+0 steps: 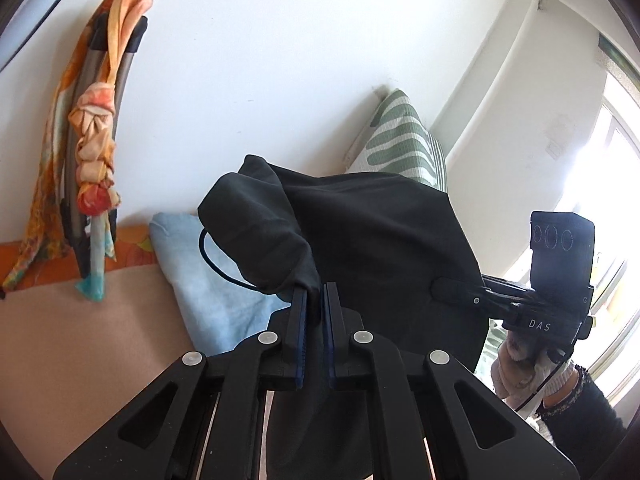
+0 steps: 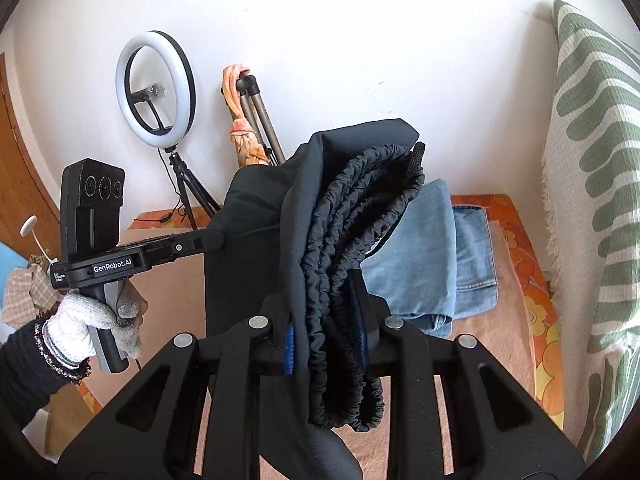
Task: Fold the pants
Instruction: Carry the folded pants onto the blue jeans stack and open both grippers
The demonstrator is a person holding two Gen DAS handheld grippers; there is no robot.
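Observation:
Black pants [image 1: 372,232] hang in the air between both grippers, above a bed. My left gripper [image 1: 316,300] is shut on a bunched leg end of the pants. In the right wrist view my right gripper [image 2: 326,320] is shut on the gathered elastic waistband [image 2: 344,248] of the black pants [image 2: 256,208]. The right gripper also shows in the left wrist view [image 1: 444,292], clamped on the cloth's far edge. The left gripper shows at the left of the right wrist view [image 2: 212,242], gripping the cloth.
Folded blue jeans [image 2: 436,252] lie on the beige bed cover [image 2: 508,312] below. A green-striped pillow [image 2: 592,184] stands at the right. A ring light on a tripod [image 2: 156,88] and a scarf-wrapped stand [image 1: 92,140] are by the white wall.

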